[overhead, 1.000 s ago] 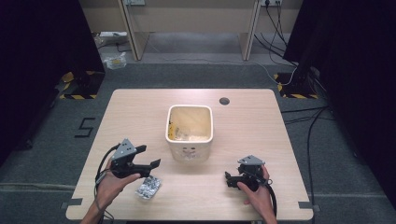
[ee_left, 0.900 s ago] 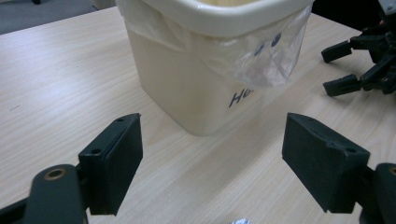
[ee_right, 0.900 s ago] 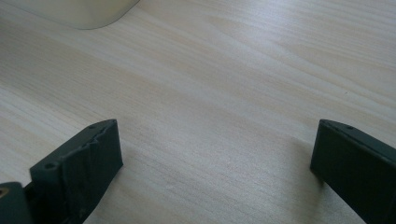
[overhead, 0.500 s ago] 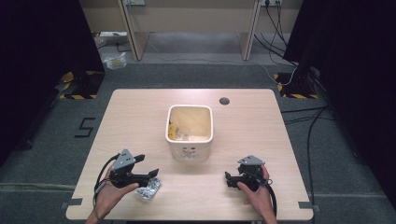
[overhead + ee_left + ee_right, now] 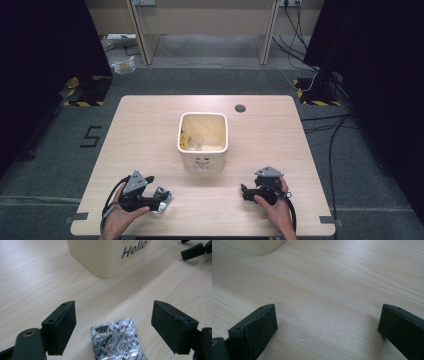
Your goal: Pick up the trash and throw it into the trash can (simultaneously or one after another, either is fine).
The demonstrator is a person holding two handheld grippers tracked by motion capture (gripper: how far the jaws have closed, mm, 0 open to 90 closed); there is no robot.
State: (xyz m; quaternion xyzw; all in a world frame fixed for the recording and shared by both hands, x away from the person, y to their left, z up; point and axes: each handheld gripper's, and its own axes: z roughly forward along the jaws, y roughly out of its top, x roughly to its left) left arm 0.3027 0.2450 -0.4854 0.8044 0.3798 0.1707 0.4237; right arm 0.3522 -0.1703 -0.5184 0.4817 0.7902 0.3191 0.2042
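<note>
Straddling foil blister pack (image 5: 117, 340) flat on table (image 5: 150, 130) | left gripper (image 5: 113, 325) jaws spread wide, nearer | pack's long axis along reach

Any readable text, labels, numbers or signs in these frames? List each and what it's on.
"Hello": dark blue print on the side of the cream bin.
"5" or "S": black mark on the grey floor left of the table; cannot tell which.
Red and black print on the silver blister pack between the left gripper's open jaws: too small and blurred to read.
Print low on the bin's front in the high view: too small to read.
</note>
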